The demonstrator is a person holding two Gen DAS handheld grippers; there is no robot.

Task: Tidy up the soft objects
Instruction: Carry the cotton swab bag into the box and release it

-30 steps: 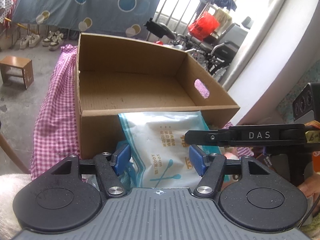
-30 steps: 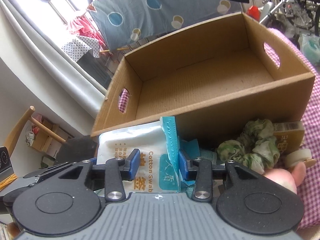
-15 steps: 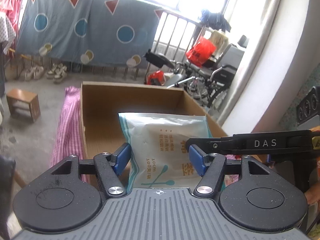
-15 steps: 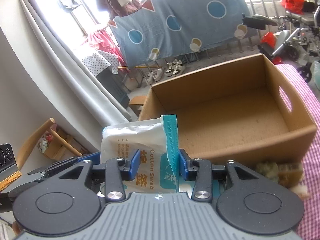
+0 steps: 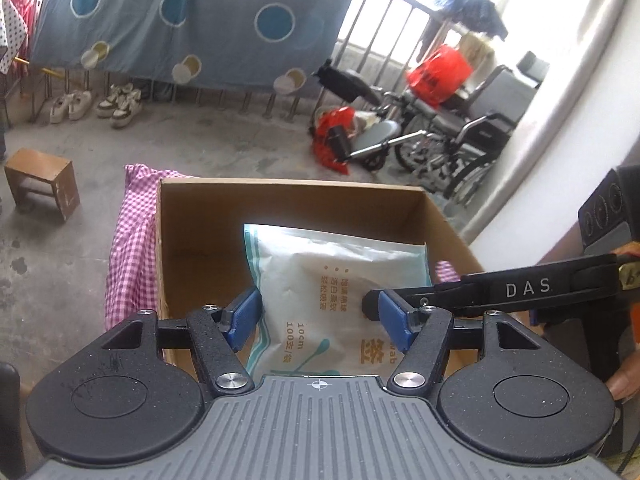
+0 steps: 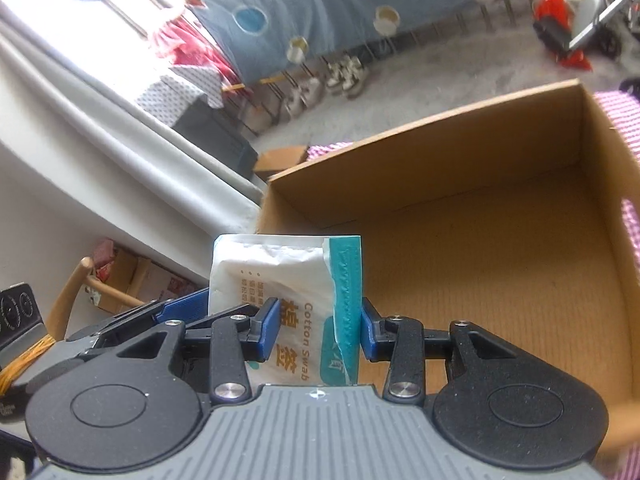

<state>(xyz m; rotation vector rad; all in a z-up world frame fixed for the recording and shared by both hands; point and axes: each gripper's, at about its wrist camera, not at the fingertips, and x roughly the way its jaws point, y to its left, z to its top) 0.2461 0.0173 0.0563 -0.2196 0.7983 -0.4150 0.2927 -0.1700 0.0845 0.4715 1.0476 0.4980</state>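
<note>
Over the cardboard box (image 6: 460, 280) now: we've carried the cotton swab pack (image 5: 332, 292) up from its front wall, left gripper (image 5: 318, 316) and right gripper (image 6: 316, 330) jaws both pinching it; release comes next.

Bare grey concrete floor (image 5: 168, 144) runs back to a railing (image 5: 384, 12) with bright daylight pouring through. A blue sheet (image 5: 180, 16) with circles hangs along it, shoes (image 5: 96, 104) lined up beneath. A small wooden stool (image 5: 42, 182) stands on the left. Wheelchairs (image 5: 460, 128) and red bags (image 5: 438, 74) crowd the right side, by a pale curtain (image 5: 560, 92) and white wall (image 5: 532, 232). Pink checked cloth (image 5: 130, 248) drapes over the table.
</note>
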